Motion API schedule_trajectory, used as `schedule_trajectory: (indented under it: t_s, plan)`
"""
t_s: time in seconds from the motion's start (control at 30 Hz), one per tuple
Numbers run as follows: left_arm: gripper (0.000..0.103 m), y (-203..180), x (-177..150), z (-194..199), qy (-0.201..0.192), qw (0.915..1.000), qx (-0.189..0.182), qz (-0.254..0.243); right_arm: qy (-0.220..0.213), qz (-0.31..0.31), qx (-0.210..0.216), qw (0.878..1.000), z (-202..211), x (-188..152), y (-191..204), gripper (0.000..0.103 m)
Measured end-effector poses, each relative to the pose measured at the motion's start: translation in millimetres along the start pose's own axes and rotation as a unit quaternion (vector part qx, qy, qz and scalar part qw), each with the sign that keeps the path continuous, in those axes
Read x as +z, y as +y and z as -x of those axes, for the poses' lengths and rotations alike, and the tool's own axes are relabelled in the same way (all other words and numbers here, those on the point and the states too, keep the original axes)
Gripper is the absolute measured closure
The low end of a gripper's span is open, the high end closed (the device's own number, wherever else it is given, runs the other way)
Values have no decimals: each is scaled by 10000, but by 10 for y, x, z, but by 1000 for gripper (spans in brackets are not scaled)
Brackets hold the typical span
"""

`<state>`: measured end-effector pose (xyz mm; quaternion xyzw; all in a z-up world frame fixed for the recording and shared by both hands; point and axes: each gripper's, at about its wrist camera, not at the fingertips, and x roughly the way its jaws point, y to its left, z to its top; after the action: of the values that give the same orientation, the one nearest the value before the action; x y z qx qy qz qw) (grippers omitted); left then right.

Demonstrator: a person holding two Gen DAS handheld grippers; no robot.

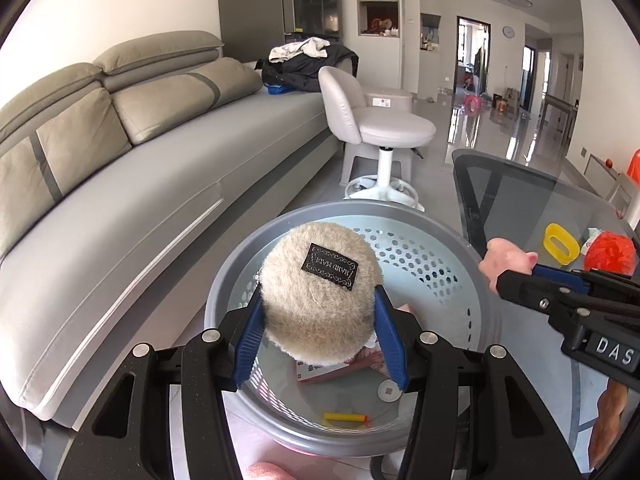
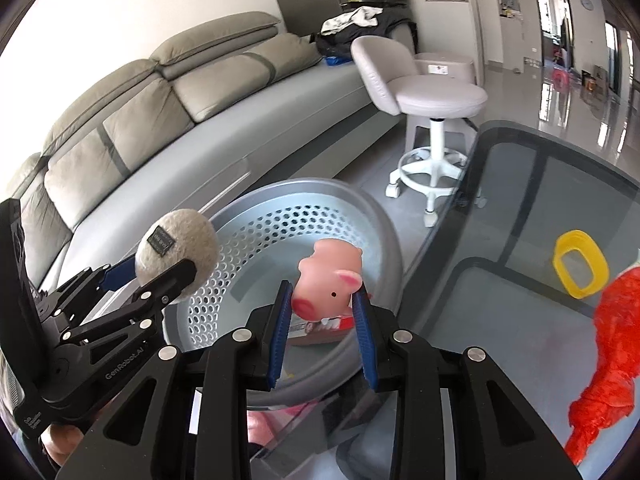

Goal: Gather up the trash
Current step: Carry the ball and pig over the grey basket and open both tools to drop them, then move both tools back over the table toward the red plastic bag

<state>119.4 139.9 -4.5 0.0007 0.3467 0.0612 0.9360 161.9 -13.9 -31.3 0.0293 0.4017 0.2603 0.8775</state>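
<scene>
My left gripper [image 1: 318,312] is shut on a beige fluffy ball [image 1: 320,288] with a black label, held over the grey perforated bin [image 1: 420,240]. In the right wrist view the same fluffy ball [image 2: 178,248] hangs at the left above the bin [image 2: 280,216]. My right gripper [image 2: 322,300] is shut on a pink toy pig [image 2: 328,280], above the bin's near rim. From the left wrist view the pig [image 1: 506,262] shows at the right. Inside the bin lie a pink box [image 1: 332,368] and a yellow stick [image 1: 346,417].
A glass table [image 2: 520,320] at the right carries a yellow ring [image 2: 580,264] and a red mesh bundle [image 2: 612,340]. A grey sofa [image 1: 120,184] runs along the left. A white stool [image 1: 384,132] stands beyond the bin.
</scene>
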Motion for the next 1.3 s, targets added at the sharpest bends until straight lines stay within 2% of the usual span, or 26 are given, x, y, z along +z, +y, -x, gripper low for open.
schedule_trajectory:
  t_s: [0.37, 0.53, 0.6, 0.63, 0.67, 1.3]
  plan:
    - [52, 28, -43, -25, 52, 9999, 85, 20, 227, 120, 124, 9996, -179, -2, 68, 73]
    - [48, 46, -59, -31, 90, 9999, 89, 46, 231, 147, 144, 9995, -205, 9, 85, 73]
    - [39, 59, -60, -27, 68, 9998, 148, 64, 173, 169, 139, 9996, -189, 12, 96, 65]
    - [34, 72, -57, -24, 50, 9998, 167, 89, 137, 164, 129, 9997, -178, 10, 100, 54]
    - [34, 84, -56, -19, 37, 9998, 164, 113, 87, 150, 133, 9998, -161, 12, 94, 49]
    - [34, 119, -56, -44, 101, 9997, 162, 164, 49, 54, 106, 9999, -141, -14, 31, 49]
